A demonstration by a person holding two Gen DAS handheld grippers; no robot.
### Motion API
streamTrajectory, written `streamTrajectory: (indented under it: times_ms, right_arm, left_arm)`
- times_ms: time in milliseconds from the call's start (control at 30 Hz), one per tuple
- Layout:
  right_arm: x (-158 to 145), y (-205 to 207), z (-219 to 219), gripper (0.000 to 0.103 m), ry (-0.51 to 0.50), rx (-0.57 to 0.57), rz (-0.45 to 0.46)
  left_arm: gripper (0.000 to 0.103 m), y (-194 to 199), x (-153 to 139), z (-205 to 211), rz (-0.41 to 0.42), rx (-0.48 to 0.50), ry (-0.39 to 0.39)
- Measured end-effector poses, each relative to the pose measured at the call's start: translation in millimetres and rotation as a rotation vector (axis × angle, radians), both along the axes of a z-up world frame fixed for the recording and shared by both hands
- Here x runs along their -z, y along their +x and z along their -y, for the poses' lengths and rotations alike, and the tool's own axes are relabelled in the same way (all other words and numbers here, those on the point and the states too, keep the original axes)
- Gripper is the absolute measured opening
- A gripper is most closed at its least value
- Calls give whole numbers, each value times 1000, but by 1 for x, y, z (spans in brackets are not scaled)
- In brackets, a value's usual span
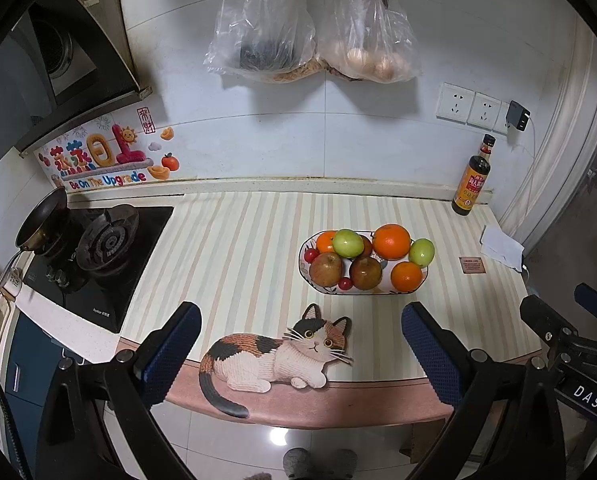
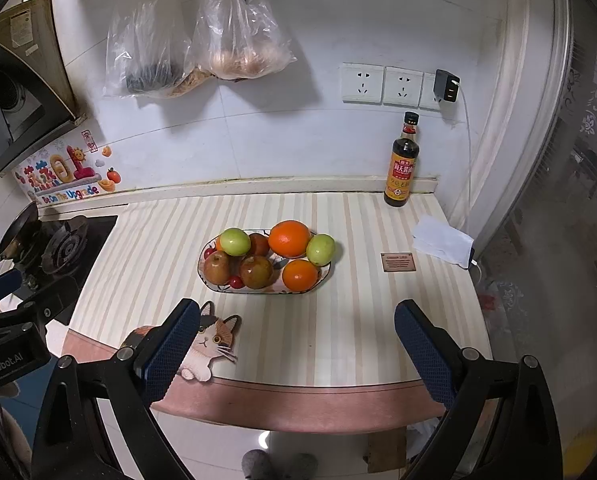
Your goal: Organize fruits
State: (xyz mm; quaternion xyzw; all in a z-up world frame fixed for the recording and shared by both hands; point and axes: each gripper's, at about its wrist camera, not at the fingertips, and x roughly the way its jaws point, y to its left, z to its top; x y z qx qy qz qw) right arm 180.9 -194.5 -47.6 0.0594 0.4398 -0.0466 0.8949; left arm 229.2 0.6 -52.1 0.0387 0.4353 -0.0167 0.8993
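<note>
While both tongs [image 1: 301,344] [image 2: 296,344] gape empty, fruit fills the oval plate [image 2: 214,286].

"Be On The Upgrade" on wall sticker [image 1: 102,156], "DAS" and "GenRobot.AI" on tongs' black mounts

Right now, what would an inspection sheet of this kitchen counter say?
Surface: striped counter, mostly bare in front.
Job's things: plate piled with oranges, green fruits, apples, small red fruits.
Clutter: cat mat, bottle, white cloth, small card.
Grippers: left and right open, empty, short of the plate.
Cables: white cable from charger.
Surroundings: stove, pan, hanging bags.
</note>
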Motion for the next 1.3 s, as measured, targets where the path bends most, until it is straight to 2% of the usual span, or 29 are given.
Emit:
streamTrajectory:
  times_ms: [1300]
  right_arm:
    - [-4, 0, 6, 100, 1, -10, -11]
  left_arm:
    - [103, -3, 4, -4, 9, 2, 10]
